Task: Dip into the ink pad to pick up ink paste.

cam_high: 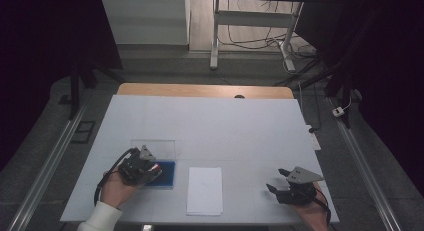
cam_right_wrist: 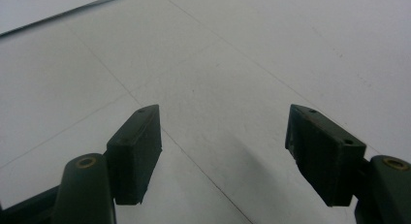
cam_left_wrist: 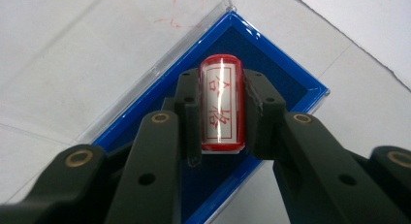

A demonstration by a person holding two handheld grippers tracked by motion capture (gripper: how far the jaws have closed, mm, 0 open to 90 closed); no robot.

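Observation:
A red cylindrical stamp (cam_left_wrist: 221,105) with red characters on its white label sits between the jaws of my left gripper (cam_left_wrist: 220,95), which is shut on it. It hangs over a blue ink pad (cam_left_wrist: 271,76) in an open clear-lidded case (cam_high: 165,173). In the high view the left gripper (cam_high: 150,168) is at the table's front left, over the case's left part. A white sheet of paper (cam_high: 205,190) lies just right of the case. My right gripper (cam_high: 279,180) rests at the front right, open, with nothing between its jaws (cam_right_wrist: 223,151).
The white table cover (cam_high: 210,126) stretches bare behind the case and paper. The clear lid (cam_high: 152,147) stands up behind the ink pad. Table edges fall off to grey floor with rails on both sides.

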